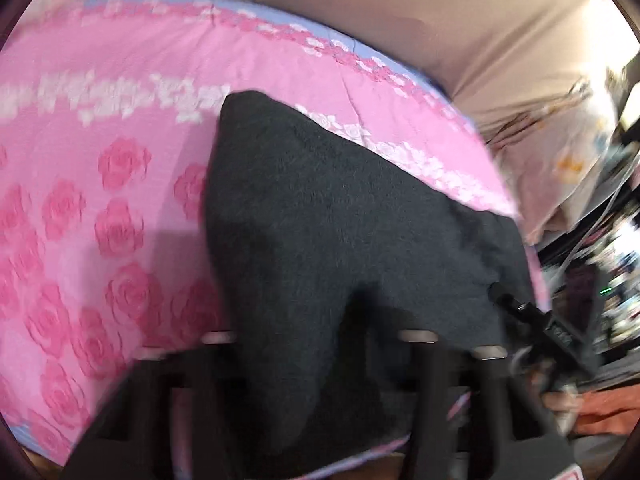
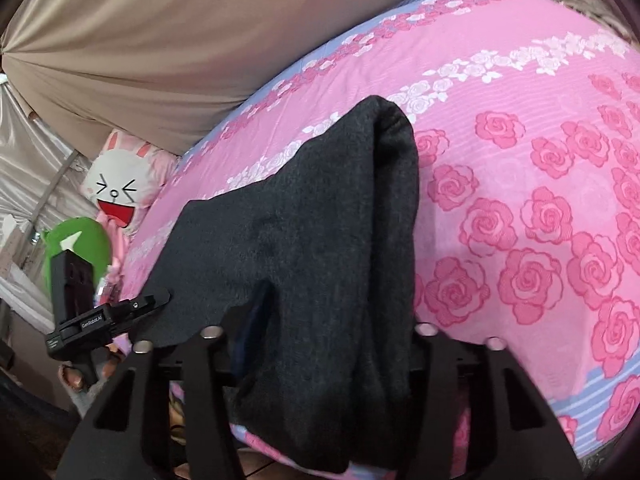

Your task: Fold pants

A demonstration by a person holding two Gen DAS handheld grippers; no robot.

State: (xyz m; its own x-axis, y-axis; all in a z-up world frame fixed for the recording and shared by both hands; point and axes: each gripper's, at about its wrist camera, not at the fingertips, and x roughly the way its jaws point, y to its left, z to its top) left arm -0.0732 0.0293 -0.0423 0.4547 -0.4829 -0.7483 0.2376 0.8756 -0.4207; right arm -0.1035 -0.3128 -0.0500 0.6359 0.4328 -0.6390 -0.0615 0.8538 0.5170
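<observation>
Where both grippers grip, dark pants (image 2: 320,216) cover the bedspread (image 2: 520,140).

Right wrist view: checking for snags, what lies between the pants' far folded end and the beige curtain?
Only rose-print bedsheet lies between the pants and the curtain.

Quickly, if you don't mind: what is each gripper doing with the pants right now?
Left gripper: closed on the near edge of the dark pants.
Right gripper: closed on the pants' near edge too.
</observation>
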